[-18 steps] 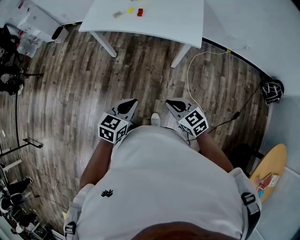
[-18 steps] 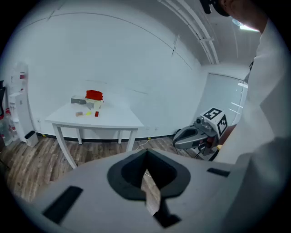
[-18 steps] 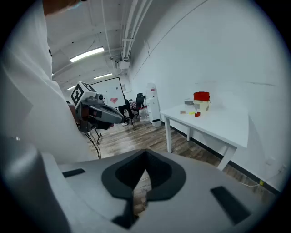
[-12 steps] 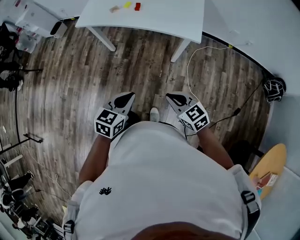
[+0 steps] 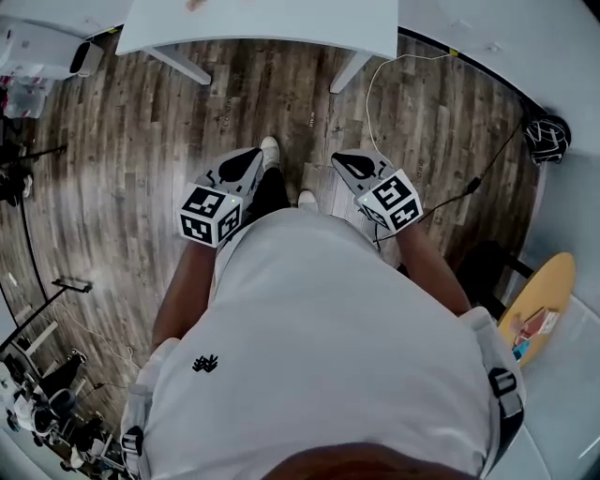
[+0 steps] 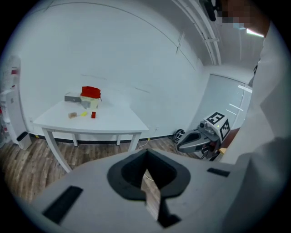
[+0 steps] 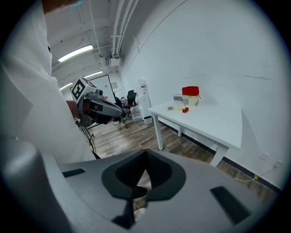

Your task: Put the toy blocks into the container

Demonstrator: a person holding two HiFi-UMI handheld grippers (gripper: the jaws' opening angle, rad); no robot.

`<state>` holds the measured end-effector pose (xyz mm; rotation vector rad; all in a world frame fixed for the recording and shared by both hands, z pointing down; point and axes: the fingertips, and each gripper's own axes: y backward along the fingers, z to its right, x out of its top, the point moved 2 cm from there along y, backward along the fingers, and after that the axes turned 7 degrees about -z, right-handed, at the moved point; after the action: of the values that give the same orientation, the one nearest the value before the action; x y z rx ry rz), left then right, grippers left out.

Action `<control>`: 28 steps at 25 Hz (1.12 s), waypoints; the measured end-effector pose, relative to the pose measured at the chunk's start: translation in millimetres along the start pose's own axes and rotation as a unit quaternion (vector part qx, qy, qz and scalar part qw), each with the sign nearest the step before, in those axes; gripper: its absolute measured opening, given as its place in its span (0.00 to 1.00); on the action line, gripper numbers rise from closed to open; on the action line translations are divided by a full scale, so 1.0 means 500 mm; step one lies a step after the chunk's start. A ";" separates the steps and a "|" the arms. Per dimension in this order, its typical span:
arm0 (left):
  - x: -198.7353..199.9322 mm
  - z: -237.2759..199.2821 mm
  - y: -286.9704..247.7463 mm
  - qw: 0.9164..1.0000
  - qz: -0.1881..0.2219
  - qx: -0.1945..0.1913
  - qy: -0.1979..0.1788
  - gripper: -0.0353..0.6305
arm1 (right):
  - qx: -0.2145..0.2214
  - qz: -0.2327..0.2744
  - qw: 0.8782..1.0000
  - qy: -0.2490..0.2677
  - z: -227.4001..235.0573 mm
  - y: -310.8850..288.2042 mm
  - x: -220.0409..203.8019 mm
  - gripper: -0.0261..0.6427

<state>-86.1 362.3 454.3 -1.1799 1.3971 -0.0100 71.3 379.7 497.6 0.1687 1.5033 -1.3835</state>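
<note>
Both grippers hang in front of my waist above the wooden floor, away from the white table (image 5: pixel 281 23). The left gripper (image 5: pixel 246 167) is shut and empty, and so is the right gripper (image 5: pixel 352 169). In the left gripper view its jaws (image 6: pixel 146 159) meet with nothing between them. Far off on the table stand a red-lidded container (image 6: pixel 90 97), a tan block (image 6: pixel 72 115), a yellow block (image 6: pixel 83 113) and a red block (image 6: pixel 93 115). The right gripper view shows its closed jaws (image 7: pixel 145 157), the container (image 7: pixel 190 96) and the red block (image 7: pixel 185 109).
A white cable (image 5: pixel 375 84) loops over the floor by the table's right leg. A black round object (image 5: pixel 547 136) lies at the right wall and a yellow round stool (image 5: pixel 539 314) stands lower right. Stands and equipment (image 5: pixel 28 159) crowd the left. A grey box (image 6: pixel 72 97) sits beside the container.
The person has walked toward the table: it slid up in the head view and the blocks left the top edge. A foot has come forward between the grippers, which stay shut.
</note>
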 end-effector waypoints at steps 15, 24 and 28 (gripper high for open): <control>0.193 -0.261 -0.170 0.996 -0.026 -0.068 -0.052 0.06 | -0.112 -0.003 0.993 -0.029 0.188 -0.097 0.221 0.06; 0.240 -0.325 -0.270 0.998 -0.045 -0.037 -0.033 0.14 | -0.100 0.009 0.994 -0.037 0.294 -0.115 0.273 0.06; 0.286 -0.356 -0.316 0.998 -0.050 0.001 -0.025 0.14 | -0.070 -0.006 0.997 -0.033 0.381 -0.125 0.302 0.05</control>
<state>-83.2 87.6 494.4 -1.2388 1.2928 -0.0527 68.9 130.4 466.7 0.0260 1.5406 -1.2763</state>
